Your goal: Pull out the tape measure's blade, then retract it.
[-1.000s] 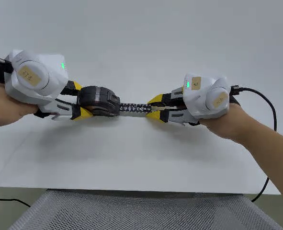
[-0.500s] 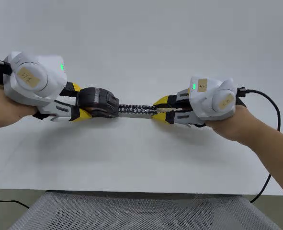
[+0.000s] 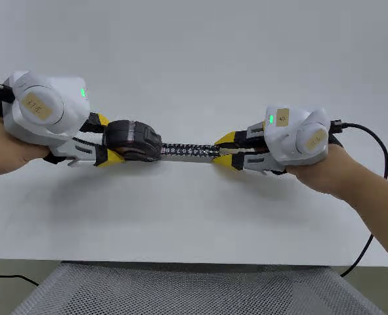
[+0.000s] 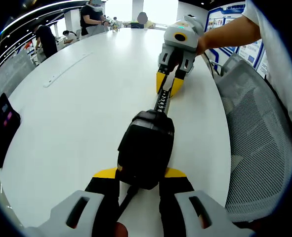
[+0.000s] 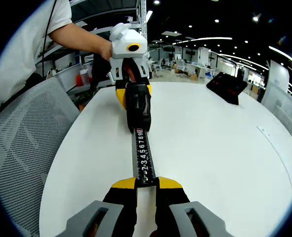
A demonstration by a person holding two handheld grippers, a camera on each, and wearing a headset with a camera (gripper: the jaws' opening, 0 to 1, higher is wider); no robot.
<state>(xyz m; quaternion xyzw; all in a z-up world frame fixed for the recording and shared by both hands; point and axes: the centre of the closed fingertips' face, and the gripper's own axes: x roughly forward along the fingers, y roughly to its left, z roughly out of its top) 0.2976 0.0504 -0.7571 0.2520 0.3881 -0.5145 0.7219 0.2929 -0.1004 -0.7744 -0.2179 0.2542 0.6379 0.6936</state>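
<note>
**newbie:** ok, what's each tool doing?

**op:** left tool (image 3: 111, 138) (image 4: 141, 174) is clamped on the tape measure (image 3: 133, 139) (image 4: 146, 148), one jaw on either side of its black case. right tool (image 3: 221, 151) (image 5: 146, 183) is pinched tight on the free end of the blade (image 3: 188, 150) (image 5: 143, 155).

**newbie:** which way's the tape lying?

**op:** long axis runs left to right. the case is on the left with its mouth facing right. a short run of blade is stretched straight between the two tools, numbers up. the whole thing is held off the white surface (image 3: 180, 210), roughly mid-scene, with its shadow underneath.

**newbie:** and the hands?

**op:** left hand (image 3: 3, 147) and right hand (image 3: 315, 170) each wrap a tool from its outer end, so the tools point nose to nose. the right forearm runs off to the near right.
</note>
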